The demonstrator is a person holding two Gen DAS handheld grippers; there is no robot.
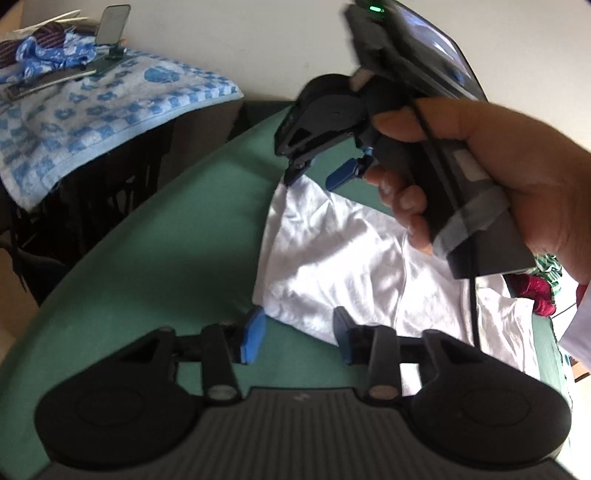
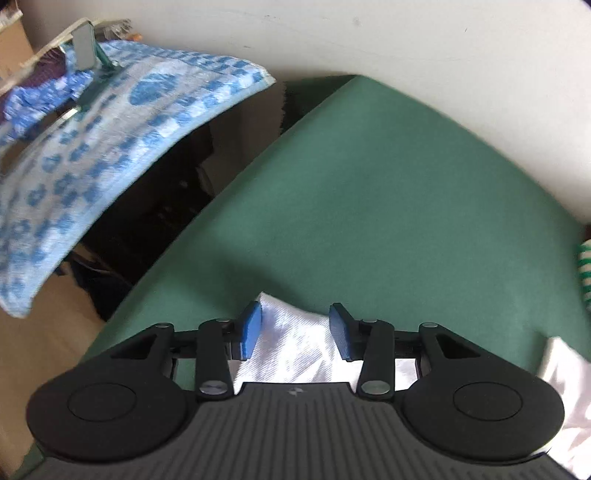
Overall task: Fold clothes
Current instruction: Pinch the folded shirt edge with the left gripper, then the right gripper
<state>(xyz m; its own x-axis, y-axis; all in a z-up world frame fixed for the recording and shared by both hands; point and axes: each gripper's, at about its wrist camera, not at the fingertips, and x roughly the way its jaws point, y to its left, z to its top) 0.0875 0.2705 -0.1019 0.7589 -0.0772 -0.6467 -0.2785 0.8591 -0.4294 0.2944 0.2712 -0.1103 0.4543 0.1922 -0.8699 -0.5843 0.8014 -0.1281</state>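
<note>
A white garment (image 1: 354,258) is spread out on a green table (image 1: 177,236), on the right half of it in the left wrist view, with its cloth a little wrinkled. The left gripper (image 1: 297,338) is seen at the near edge of that cloth. Its two blue pads (image 1: 253,338) are held wide apart, and a near corner of the white cloth lies between them, but nothing is pinched. The right gripper (image 1: 319,176) is seen at the far end of the garment, held in a person's hand (image 1: 498,177). Its blue-tipped fingers are spread wide too, with one tip touching or just over the far corner of the cloth; which of the two cannot be told. In the right wrist view, the right gripper (image 2: 295,334) is shown from behind, and the white garment (image 2: 291,347) is seen between and under its open pads, not squeezed. To the far left, beside the table, a blue and white patterned towel (image 1: 74,122) is draped over a dark stand. A small phone-like thing on a holder (image 1: 112,31) is set on top of it. At the far right edge, a green and white striped cloth (image 2: 585,269) is seen on the table.
</note>
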